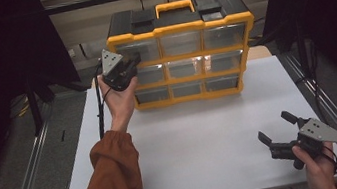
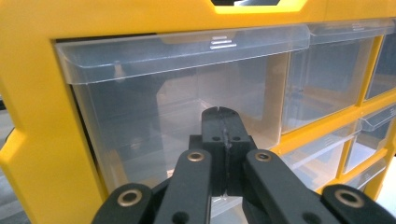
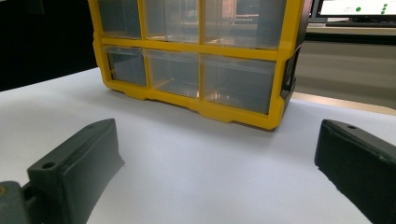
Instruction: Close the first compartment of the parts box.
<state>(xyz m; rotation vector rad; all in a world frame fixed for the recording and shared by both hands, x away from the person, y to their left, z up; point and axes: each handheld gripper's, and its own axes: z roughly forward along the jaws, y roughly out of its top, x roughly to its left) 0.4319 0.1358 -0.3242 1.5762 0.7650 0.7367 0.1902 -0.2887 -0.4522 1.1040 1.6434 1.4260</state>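
A yellow organizer [image 1: 184,58] with a black top and several clear drawers stands at the back of the white table. My left gripper [image 1: 133,59] is raised to its top-left drawer [image 1: 137,51], jaws shut with nothing between them. In the left gripper view the closed tips [image 2: 223,114] sit just in front of that drawer's clear face [image 2: 154,98], below its lip; whether they touch it I cannot tell. My right gripper [image 1: 275,126] rests low near the table's front right corner, jaws wide open and empty, pointing toward the organizer [image 3: 196,98].
The white table top [image 1: 203,135] stretches between the organizer and the front edge. Metal rails [image 1: 30,165] run along both sides of the table. Dark curtains hang left and right. A monitor [image 3: 355,7] glows behind the organizer.
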